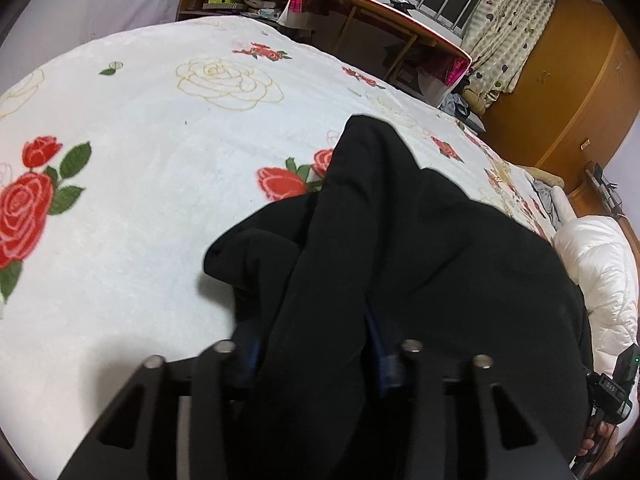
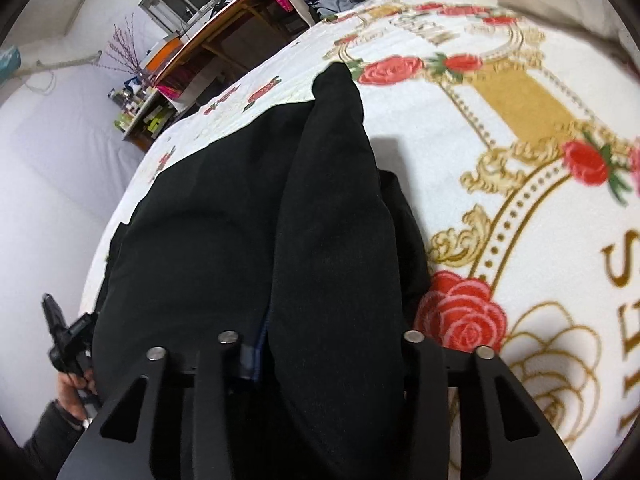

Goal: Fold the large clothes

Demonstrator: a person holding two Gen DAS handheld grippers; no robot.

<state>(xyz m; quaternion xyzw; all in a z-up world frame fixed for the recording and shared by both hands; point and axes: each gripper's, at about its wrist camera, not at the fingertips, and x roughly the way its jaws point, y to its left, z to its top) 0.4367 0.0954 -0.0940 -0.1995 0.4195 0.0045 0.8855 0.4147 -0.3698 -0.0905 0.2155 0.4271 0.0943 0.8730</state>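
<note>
Left gripper (image 1: 316,364) and right gripper (image 2: 320,360) each pinch a bunched edge of the black garment (image 1: 400,240), draped over the bed (image 1: 160,160). Keep both at equal height and tension; lay it down flat, edges aligned.

On the white fleece rose-printed bed blanket (image 2: 460,128), large gold capital letters run along the edge at about 3 to 4 o'clock in the right wrist view: an "S" is clear, and below it sit strokes resembling "E" or "H", cut off by the frame. Gold lettering near 12 o'clock on the same blanket is too blurred to read. Nothing else is legible.
</note>
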